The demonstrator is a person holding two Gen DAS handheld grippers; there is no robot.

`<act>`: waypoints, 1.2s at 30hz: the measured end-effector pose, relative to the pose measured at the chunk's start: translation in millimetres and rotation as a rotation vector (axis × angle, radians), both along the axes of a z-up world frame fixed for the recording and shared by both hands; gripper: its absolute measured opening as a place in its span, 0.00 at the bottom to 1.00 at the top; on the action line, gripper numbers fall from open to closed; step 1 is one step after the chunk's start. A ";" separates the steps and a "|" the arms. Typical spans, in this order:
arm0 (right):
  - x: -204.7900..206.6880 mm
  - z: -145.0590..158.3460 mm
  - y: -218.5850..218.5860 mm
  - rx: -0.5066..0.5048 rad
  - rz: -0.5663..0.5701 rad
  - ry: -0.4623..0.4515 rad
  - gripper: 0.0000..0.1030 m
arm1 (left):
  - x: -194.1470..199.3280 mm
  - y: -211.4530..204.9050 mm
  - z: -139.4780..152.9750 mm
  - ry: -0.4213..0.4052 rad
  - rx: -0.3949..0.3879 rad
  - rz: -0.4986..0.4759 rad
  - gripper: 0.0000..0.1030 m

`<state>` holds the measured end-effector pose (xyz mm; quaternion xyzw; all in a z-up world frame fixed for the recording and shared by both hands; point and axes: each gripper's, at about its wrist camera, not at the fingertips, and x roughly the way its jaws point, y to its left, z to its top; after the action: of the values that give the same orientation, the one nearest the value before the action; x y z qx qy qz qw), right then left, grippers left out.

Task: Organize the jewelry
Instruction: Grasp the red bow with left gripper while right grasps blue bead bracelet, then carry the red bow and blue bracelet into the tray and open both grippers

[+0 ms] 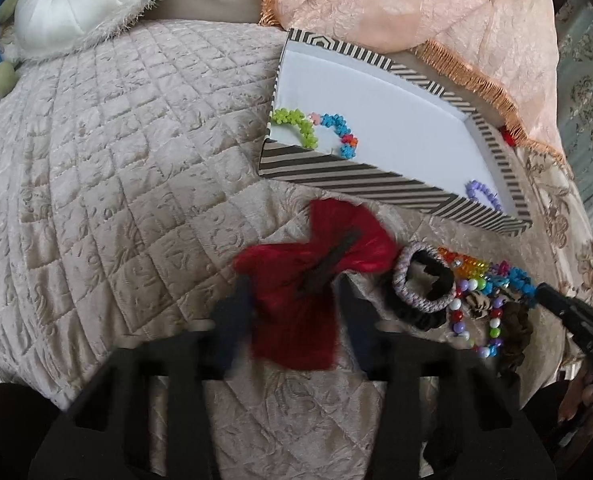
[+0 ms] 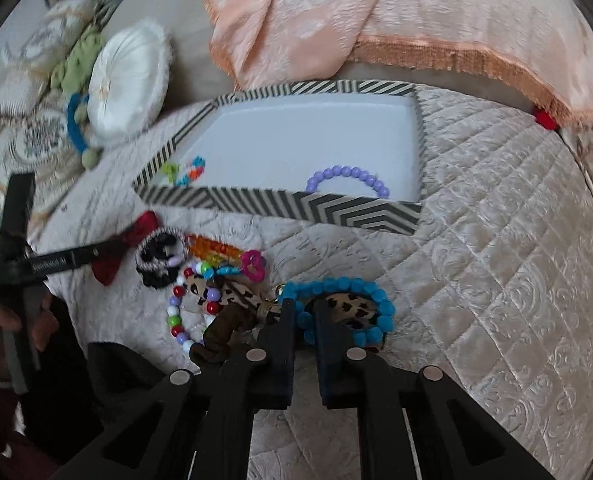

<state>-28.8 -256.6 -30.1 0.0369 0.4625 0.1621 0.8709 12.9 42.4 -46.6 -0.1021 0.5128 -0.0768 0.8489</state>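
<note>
While its lettering blurs unreadably, the left tool (image 1: 296, 312) straddles the red bow (image 1: 308, 280); right tool (image 2: 305, 320) pinches the blue bracelet (image 2: 348, 308).

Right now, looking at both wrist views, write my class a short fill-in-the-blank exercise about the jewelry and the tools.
1. The purple bead bracelet lies inside the striped ____.
2. The left tool has its fingers on either side of a hair bow coloured ____.
3. The right tool is closed on a bracelet of ____ beads.
4. The box sits on a quilted ____.

Missing words: box; red; blue; bedspread
</note>
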 end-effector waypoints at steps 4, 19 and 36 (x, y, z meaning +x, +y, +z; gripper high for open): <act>-6.0 9.5 -9.1 0.012 -0.029 -0.022 0.08 | -3.3 0.6 5.0 -0.018 -0.007 -0.007 0.19; -12.9 67.0 -40.1 0.149 -0.103 -0.139 0.08 | -15.6 1.8 55.0 -0.126 -0.043 -0.020 0.15; 18.3 98.9 -28.1 0.146 -0.096 -0.204 0.08 | 14.0 -8.3 85.5 -0.196 0.002 -0.012 0.15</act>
<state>-10.5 -284.8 68.8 0.1055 0.3561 0.1562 0.9152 26.9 34.1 38.9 -0.0903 0.4282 -0.0912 0.8945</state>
